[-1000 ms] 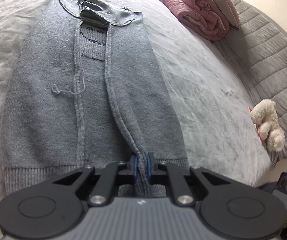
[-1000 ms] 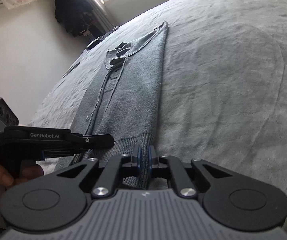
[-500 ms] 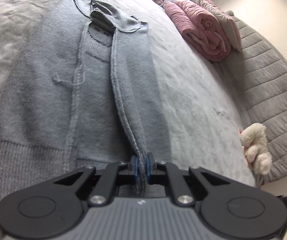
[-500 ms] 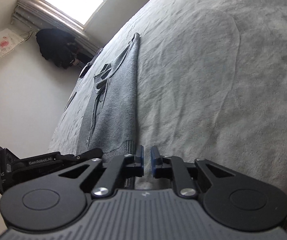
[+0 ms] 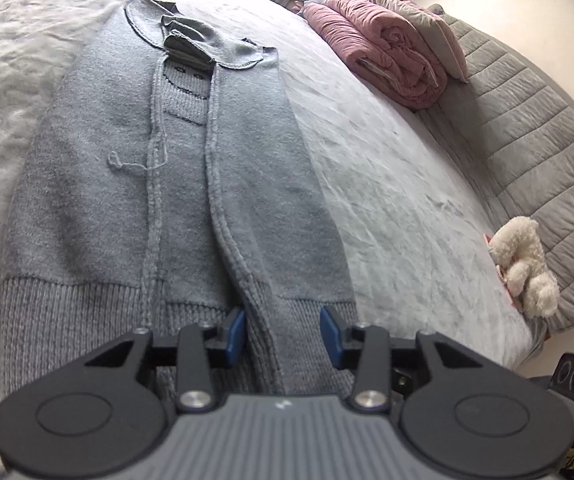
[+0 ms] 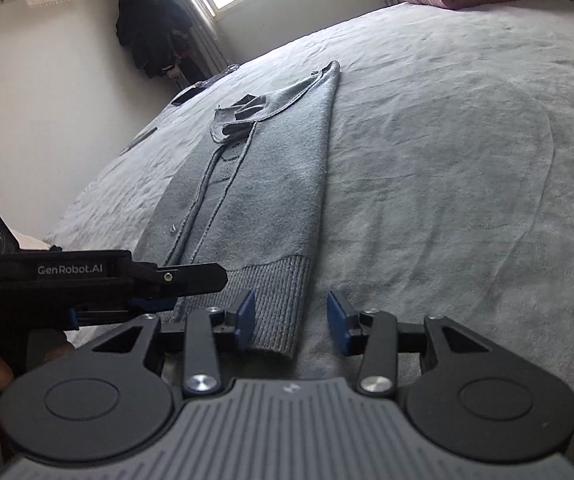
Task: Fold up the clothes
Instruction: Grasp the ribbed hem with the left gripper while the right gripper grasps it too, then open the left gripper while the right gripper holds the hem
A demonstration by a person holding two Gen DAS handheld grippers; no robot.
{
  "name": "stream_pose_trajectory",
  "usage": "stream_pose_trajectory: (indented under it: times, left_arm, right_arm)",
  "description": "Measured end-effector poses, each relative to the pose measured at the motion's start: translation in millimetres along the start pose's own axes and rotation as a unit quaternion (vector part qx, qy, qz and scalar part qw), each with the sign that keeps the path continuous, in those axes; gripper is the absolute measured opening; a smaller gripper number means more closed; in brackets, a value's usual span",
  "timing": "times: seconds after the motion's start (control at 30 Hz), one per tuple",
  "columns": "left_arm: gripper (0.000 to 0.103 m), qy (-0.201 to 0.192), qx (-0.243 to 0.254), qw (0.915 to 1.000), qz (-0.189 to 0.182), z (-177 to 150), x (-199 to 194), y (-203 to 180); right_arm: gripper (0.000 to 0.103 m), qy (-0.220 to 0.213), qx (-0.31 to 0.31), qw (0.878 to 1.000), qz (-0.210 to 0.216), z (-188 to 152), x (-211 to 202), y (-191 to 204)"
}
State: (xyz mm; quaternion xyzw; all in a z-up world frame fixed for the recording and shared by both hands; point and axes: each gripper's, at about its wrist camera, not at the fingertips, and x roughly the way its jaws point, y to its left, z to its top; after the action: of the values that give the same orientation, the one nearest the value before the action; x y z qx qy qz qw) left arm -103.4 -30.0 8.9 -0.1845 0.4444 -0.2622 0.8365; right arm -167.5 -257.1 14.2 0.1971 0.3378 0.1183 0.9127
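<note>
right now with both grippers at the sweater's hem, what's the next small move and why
Probably draw both grippers back off the hem. The left gripper and right gripper have just been opening; their fingers no longer press the grey sweater, which lies flat on the bed with both sides folded in. A lengthwise fold likely follows.

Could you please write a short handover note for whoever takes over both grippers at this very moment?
Left gripper: jaws have just been opening; the folded-in edge of the grey sweater lies between the pads, not pinched.
Right gripper: jaws have just been opening; the sweater's ribbed hem corner sits by its left pad, released.
Sweater lies flat on the bed, both sides folded inward lengthwise, collar at the far end.
Done: side folds.
Left, probably: fold hem end towards collar.
</note>
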Motion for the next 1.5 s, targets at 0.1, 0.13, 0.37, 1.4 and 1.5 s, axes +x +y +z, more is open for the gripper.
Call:
stream_pose_trajectory:
  times: [0.1, 0.13, 0.37, 1.4, 1.5]
  left_arm:
    - [0.009, 0.004, 0.007, 1.0, -0.005, -1, 1, -4]
    - [0.009, 0.005, 0.006, 0.9999, -0.009, -1, 1, -4]
    - [0.008, -0.029, -0.017, 0.9967, -0.074, -2, -12, -13]
    - [0.032, -0.045, -0.025, 0.9976, -0.047, 8, -60, 28]
    - [0.034, -0.083, -0.06, 0.9946, -0.019, 15, -82, 49]
  right_arm:
    - [0.008, 0.007, 0.024, 1.0, 0.013, -1, 5, -4]
    - [0.007, 0.007, 0.044, 0.999, 0.017, -1, 7, -8]
    - [0.007, -0.062, 0.191, 0.975, 0.097, -1, -32, -48]
    - [0.014, -0.017, 0.053, 0.998, -0.029, 12, 9, -18]
    - [0.015, -0.011, 0.089, 0.996, -0.012, 12, 5, -26]
